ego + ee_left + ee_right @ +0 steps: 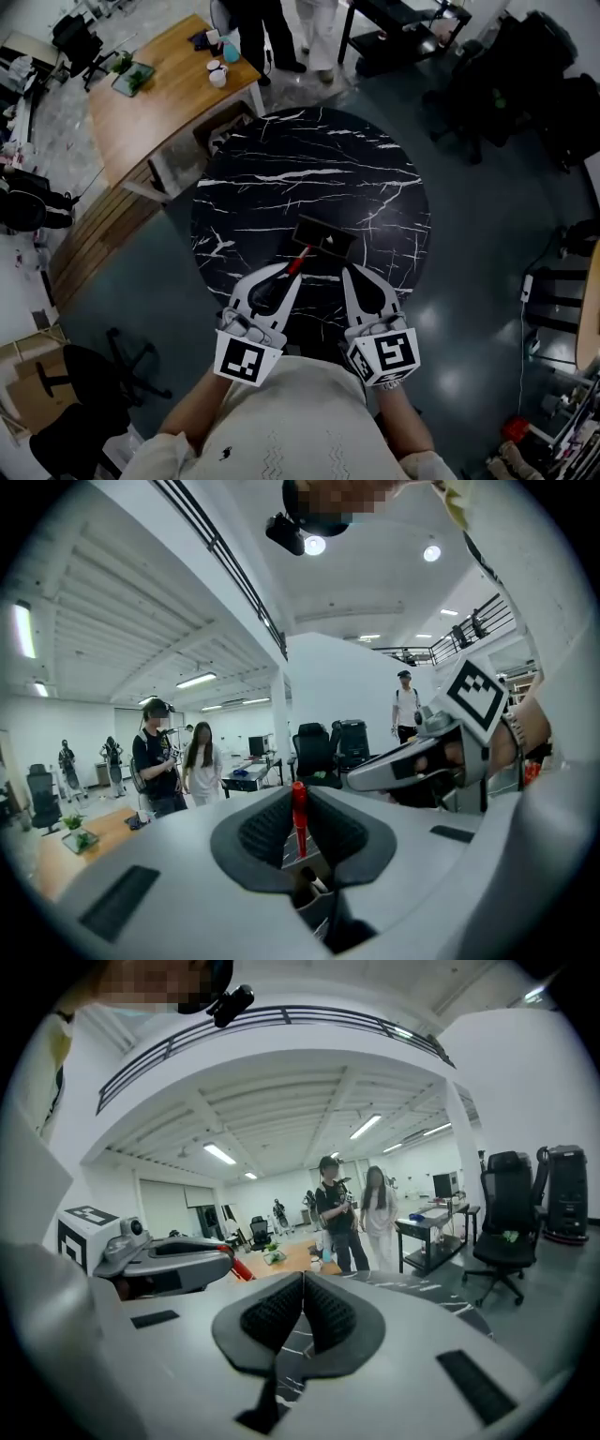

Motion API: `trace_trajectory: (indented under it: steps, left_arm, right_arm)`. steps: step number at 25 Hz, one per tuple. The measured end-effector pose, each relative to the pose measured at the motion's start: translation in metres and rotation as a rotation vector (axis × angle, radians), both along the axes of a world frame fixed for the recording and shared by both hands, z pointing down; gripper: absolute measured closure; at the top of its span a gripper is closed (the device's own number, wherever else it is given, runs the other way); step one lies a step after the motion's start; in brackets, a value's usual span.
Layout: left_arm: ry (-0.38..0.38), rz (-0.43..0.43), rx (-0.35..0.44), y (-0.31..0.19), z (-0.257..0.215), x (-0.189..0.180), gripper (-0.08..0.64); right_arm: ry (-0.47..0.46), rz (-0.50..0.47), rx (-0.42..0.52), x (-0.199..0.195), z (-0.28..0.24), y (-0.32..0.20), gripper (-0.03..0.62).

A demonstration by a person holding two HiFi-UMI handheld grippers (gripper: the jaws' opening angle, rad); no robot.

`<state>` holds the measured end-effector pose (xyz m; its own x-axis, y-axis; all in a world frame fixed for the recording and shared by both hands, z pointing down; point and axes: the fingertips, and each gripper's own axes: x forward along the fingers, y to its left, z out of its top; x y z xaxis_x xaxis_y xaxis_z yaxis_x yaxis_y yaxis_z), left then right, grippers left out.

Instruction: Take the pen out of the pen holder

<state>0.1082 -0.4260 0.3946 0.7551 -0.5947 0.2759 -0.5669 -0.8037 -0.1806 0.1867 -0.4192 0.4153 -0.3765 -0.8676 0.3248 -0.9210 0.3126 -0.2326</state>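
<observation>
A black pen holder (pixel 324 240) lies on the round black marble table (pixel 281 178), near its front edge. My left gripper (pixel 296 270) is shut on a red pen (pixel 299 261), just near-left of the holder. The pen's far end points at the holder's near corner; I cannot tell whether they touch. In the left gripper view the red pen (pixel 299 816) stands upright between the closed pads. My right gripper (pixel 348 273) is shut with nothing in it, just near-right of the holder. Its pads (pixel 281 1312) meet in the right gripper view, where the left gripper (pixel 169 1262) shows at the left.
A wooden table (pixel 159 103) with cups (pixel 217 75) stands at the back left, and people (pixel 272 33) stand beyond it. Office chairs sit at the left (pixel 70 42) and lower left (pixel 80 384). A black desk (pixel 394 23) is at the back right.
</observation>
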Motion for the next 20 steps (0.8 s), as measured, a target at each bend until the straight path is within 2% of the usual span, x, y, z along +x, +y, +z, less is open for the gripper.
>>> trace_trajectory:
  steps: [4, 8, 20]
  left_arm:
    - [0.021, -0.020, 0.002, 0.013, -0.027, -0.002, 0.506]
    - [0.024, -0.044, 0.014, 0.021, -0.039, -0.007, 0.506]
    - [0.094, -0.076, -0.004, 0.019, -0.039, -0.018, 0.506]
  right_arm:
    - [0.002, -0.034, 0.089, -0.004, -0.029, -0.002, 0.574]
    - [-0.001, -0.055, 0.126, -0.007, -0.040, 0.000, 0.574]
    - [0.042, -0.069, 0.082, -0.015, -0.030, 0.010, 0.574]
